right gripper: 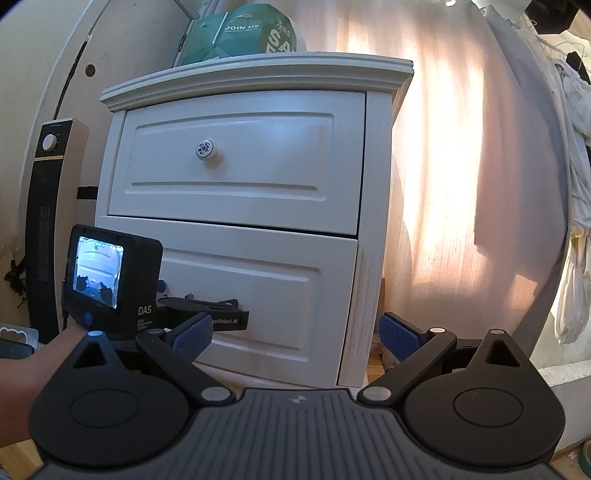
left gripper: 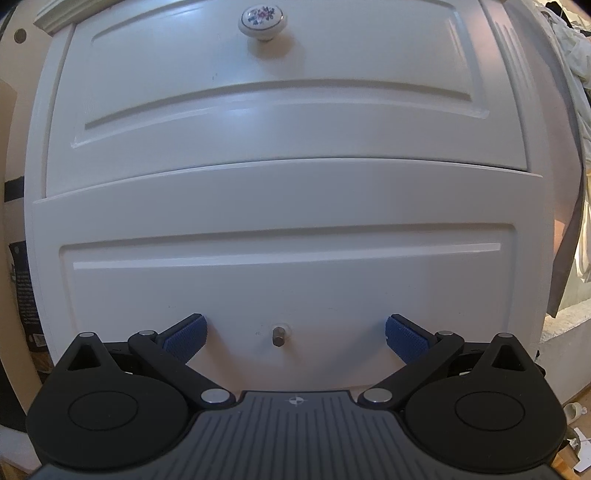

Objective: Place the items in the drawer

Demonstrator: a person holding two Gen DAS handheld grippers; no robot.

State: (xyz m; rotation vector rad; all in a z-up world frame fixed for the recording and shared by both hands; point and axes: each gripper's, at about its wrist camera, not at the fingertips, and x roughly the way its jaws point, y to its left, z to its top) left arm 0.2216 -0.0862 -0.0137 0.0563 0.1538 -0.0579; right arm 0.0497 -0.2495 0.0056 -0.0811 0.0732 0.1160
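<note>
Facing the lower drawer (left gripper: 280,280), the spread left gripper (left gripper: 295,334) flanks its bare screw (left gripper: 277,335); right gripper (right gripper: 295,334) also spread.

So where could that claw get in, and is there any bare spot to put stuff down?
Left claw has open room either side of the bare stud on the lower drawer. The nightstand top is crowded by a green bag. Both drawers look shut.
</note>
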